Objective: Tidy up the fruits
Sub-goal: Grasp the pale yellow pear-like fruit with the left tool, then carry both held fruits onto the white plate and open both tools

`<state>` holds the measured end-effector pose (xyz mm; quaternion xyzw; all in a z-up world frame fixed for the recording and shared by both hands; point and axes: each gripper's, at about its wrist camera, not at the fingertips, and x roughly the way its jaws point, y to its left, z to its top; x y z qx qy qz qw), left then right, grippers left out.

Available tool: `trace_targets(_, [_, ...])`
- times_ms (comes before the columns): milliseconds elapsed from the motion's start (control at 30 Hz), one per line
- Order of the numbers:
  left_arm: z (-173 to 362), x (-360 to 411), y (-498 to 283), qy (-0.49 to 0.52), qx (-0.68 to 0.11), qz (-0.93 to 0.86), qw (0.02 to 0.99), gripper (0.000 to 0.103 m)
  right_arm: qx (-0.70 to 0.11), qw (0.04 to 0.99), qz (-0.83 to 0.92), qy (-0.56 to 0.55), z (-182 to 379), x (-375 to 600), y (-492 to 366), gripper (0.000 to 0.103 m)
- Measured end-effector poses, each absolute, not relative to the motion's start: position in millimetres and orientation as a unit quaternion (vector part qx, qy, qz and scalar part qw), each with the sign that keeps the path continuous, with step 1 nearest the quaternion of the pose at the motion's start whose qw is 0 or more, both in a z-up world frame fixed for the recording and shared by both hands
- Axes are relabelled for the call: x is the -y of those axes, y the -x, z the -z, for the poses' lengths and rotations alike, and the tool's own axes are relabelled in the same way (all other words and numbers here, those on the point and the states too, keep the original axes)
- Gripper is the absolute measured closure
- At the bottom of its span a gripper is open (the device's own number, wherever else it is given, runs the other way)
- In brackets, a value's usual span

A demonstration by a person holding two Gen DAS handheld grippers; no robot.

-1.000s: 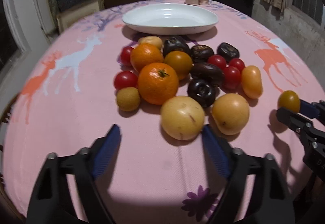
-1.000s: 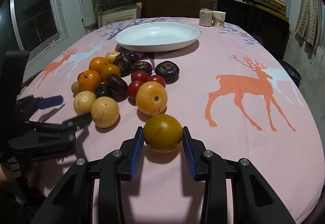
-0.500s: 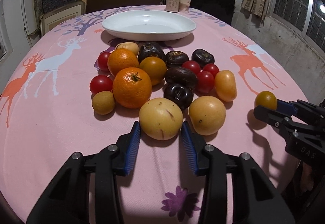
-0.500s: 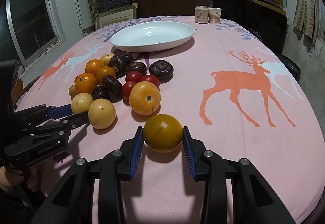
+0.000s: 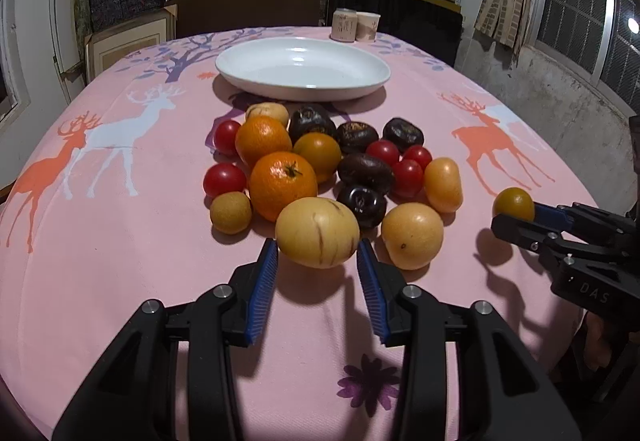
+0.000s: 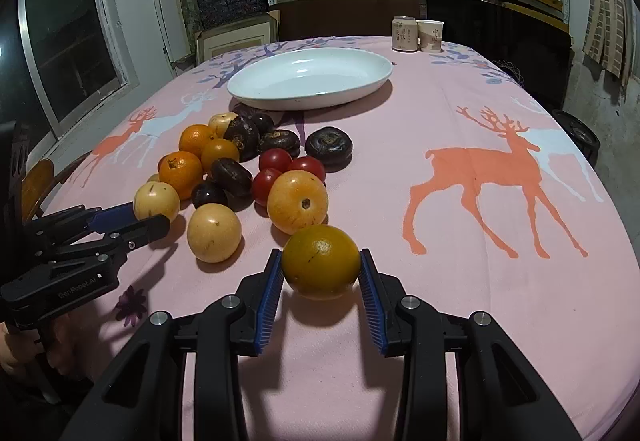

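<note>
A pale yellow, streaked fruit point(image 5: 317, 232) sits between the blue pads of my left gripper point(image 5: 317, 255), which is shut on it at the near edge of the fruit heap point(image 5: 320, 161). Its shadow falls on the cloth just beneath. My right gripper point(image 6: 320, 265) is shut on a dark orange-green round fruit point(image 6: 320, 261), to the right of the heap. The same fruit point(image 5: 513, 204) shows at the right gripper's tips in the left wrist view. A white oval plate point(image 5: 303, 95) stands empty behind the heap. In the right wrist view the left gripper point(image 6: 144, 217) reaches in from the left.
Oranges, red tomatoes, dark wrinkled fruits and yellow fruits lie bunched on the pink deer-print cloth point(image 5: 120, 241). A can and a paper cup point(image 5: 355, 26) stand at the table's far edge. Shelves and a dark chair back are beyond. A hand point(image 6: 12, 345) holds the left gripper's handle.
My left gripper, wide open a second ago, moved up to the pale yellow fruit and closed on it. The right gripper kept its fruit and stayed put.
</note>
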<state>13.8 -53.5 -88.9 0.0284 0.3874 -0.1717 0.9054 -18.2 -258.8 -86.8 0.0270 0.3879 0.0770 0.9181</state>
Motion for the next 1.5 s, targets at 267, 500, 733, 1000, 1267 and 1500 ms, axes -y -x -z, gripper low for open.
trace_targets(267, [93.0,62.7,-17.0,-0.064,-0.394,0.165,0.902,0.059,-0.400,0.912,-0.084,-0.029,91.4,255.6,12.8,0.065])
trace_targets(500, [104.7,63.6,-25.1,-0.046,-0.413,0.169,0.894,0.051,-0.396,0.915,-0.081,-0.023,89.8,253.5,14.9,0.065])
trace_targets(733, [99.6,59.0,-24.7,-0.029,-0.404,0.182,0.896,0.061,-0.393,0.916,-0.079,-0.027,88.4,256.5,14.2,0.065])
trace_targets(1000, [51.3,50.8,-33.6,-0.014,-0.362,0.194,0.912,0.061,-0.375,0.921,-0.097,-0.038,59.1,266.5,-2.0,0.065])
trace_targets(1267, [11.7,64.7,-149.0,-0.015,-0.350,0.196,0.916,0.060,-0.338,0.932,-0.129,-0.026,-9.7,267.1,-108.8,0.065])
trace_targets(1500, [41.7,75.7,-295.9,-0.009,-0.409,0.171,0.896,0.060,-0.386,0.910,-0.134,-0.070,1.8,264.9,-251.0,0.065])
